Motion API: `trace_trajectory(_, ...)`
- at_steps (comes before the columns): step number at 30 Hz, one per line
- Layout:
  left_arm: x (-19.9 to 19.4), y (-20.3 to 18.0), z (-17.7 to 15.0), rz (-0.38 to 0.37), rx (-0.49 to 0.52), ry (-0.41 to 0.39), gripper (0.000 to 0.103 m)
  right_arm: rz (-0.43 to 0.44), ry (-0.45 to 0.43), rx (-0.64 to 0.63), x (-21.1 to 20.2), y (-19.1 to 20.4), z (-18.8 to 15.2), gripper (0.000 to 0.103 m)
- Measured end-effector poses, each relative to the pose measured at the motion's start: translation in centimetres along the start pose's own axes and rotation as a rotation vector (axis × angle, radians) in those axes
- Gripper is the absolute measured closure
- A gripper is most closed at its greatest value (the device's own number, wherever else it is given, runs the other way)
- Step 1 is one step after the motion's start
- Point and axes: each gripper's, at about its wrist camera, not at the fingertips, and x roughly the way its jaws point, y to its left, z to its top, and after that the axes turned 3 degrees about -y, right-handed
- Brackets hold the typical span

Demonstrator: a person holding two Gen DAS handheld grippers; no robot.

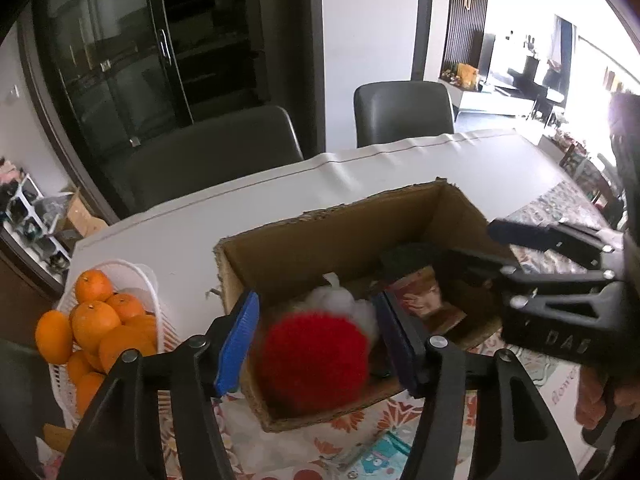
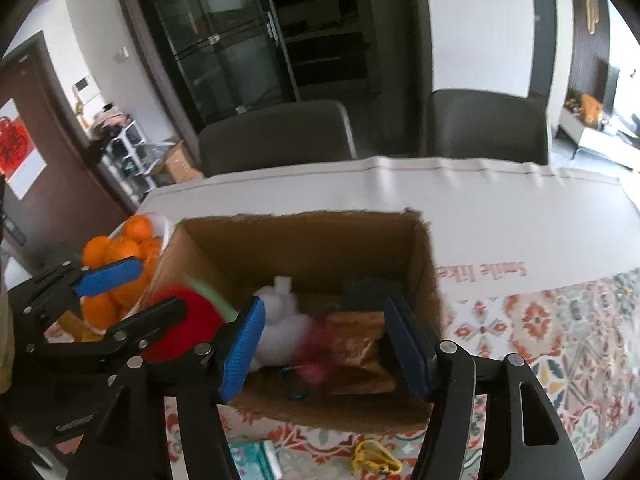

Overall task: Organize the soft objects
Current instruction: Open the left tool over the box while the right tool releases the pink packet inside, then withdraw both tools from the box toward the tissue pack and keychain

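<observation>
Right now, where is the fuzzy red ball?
The fuzzy red ball is between the left gripper's open fingers, over the near-left corner of the cardboard box, beside the white fluff. The basket of oranges sits just left.

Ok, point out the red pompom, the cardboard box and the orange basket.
red pompom (image 1: 310, 354), left wrist view, middle of its fuzzy ball.
cardboard box (image 2: 304, 240), right wrist view, inside of far wall.
orange basket (image 1: 138, 270), left wrist view, white rim.

The red plush (image 1: 314, 354) is motion-blurred; dark item (image 2: 362, 290) unidentifiable.
</observation>
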Motion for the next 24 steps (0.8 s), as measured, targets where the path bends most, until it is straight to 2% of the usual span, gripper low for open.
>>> trace_trajectory(8, -2.1, -1.0, -0.9, 0.091, 0.053, -0.057, 0.031, -0.064, -0.058, -0.042, -2.6, 0.5, -0.9, 0.039)
trace_trajectory(18, -5.2, -2.6, -2.8, 0.104, 0.116, -0.095, 0.029, -0.075, -0.112, -0.092, -6.1, 1.7, -3.1, 0.039)
trace_trajectory(24, -6.3, -3.7, -4.2, 0.096, 0.163, -0.075, 0.029, -0.095, -0.096, -0.144, -8.0, 2.5, -4.5, 0.039)
